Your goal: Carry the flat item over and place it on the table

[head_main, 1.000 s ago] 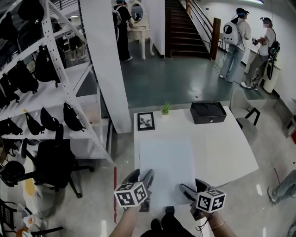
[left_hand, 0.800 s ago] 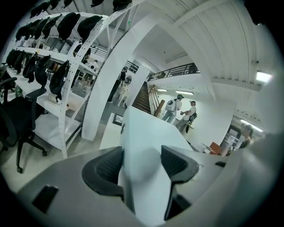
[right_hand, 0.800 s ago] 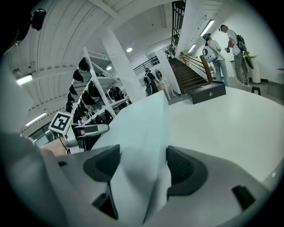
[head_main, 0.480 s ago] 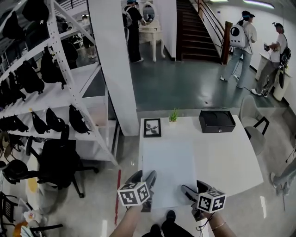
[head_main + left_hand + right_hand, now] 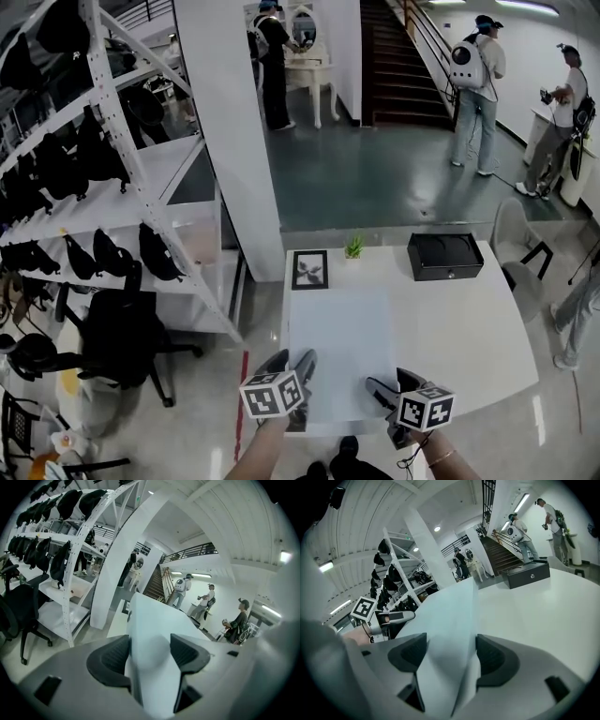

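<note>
A flat white sheet (image 5: pixel 339 349) hangs level over the near-left part of the white table (image 5: pixel 464 323). My left gripper (image 5: pixel 292 362) is shut on the sheet's near-left edge, and my right gripper (image 5: pixel 379 386) is shut on its near-right edge. In the left gripper view the sheet (image 5: pixel 151 625) runs out from between the jaws of that gripper (image 5: pixel 149 656) toward the stairs. In the right gripper view the sheet (image 5: pixel 447 616) sits between the dark pads of that gripper (image 5: pixel 450 657), and the left gripper (image 5: pixel 389 617) shows across it.
On the table's far side stand a framed picture (image 5: pixel 309 269), a small green plant (image 5: pixel 353 247) and a black box (image 5: pixel 445 255). A white rack of black bags (image 5: pixel 84 187) and an office chair (image 5: pixel 122 342) fill the left. A white chair (image 5: pixel 514 242) and people stand beyond.
The table and the things on it have come slightly nearer and lower in the head view. Both grippers keep their hold on the sheet, which now lies further over the tabletop.
</note>
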